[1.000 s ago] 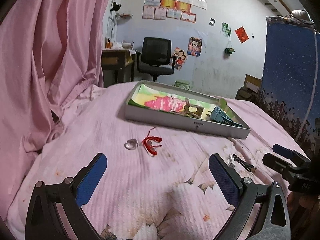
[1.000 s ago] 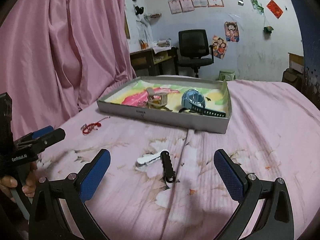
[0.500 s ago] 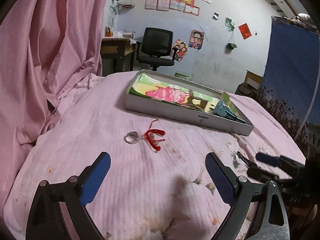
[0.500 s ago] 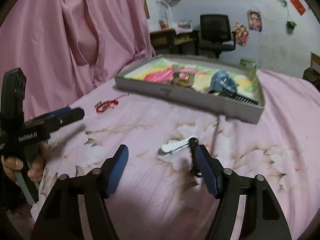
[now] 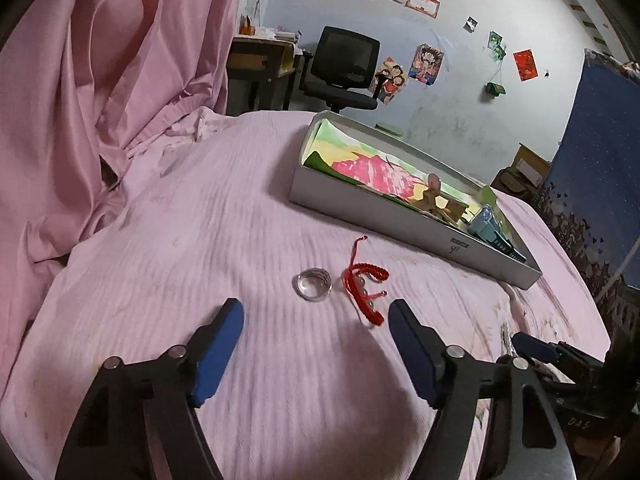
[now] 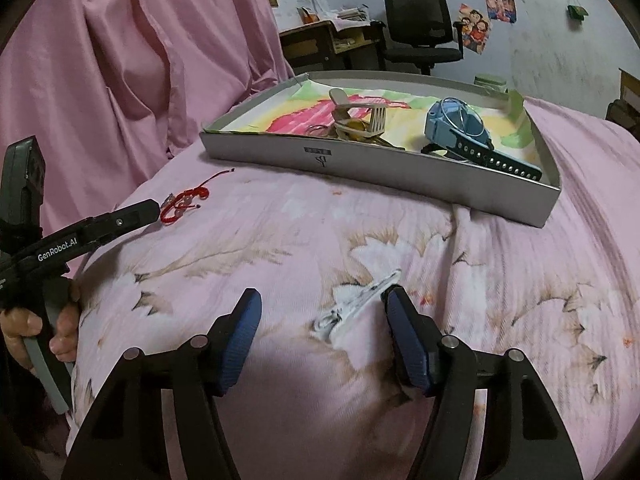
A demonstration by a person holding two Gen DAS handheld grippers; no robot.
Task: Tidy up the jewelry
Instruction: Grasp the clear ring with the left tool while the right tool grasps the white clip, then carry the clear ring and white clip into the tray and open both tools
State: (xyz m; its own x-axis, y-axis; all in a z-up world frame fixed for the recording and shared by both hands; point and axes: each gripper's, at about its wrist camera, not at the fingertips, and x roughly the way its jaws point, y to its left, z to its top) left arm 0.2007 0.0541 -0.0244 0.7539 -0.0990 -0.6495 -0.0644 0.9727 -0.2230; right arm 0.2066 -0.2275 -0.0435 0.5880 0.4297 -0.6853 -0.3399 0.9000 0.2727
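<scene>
A red cord bracelet [image 5: 365,285] and a clear ring [image 5: 314,284] lie on the pink bedsheet just beyond my left gripper [image 5: 316,320], which is open and empty. The bracelet [image 6: 184,203] also shows in the right wrist view, beside the left gripper's tip [image 6: 140,212]. My right gripper [image 6: 322,312] is open and low over a white hair clip [image 6: 354,304], whose far end touches the right finger. A grey tray [image 6: 400,168] behind holds a blue watch [image 6: 456,124] and a beige claw clip [image 6: 356,118].
A pink curtain [image 5: 100,80] hangs along the left. A desk and a black office chair [image 5: 344,68] stand by the far wall. A blue patterned cloth [image 5: 600,180] hangs at the right. A hand [image 6: 28,320] holds the left gripper's handle.
Both grippers moved forward and down. The left one closed in on the ring and bracelet; the right one narrowed and came down around the white clip. The black clip is out of sight.
</scene>
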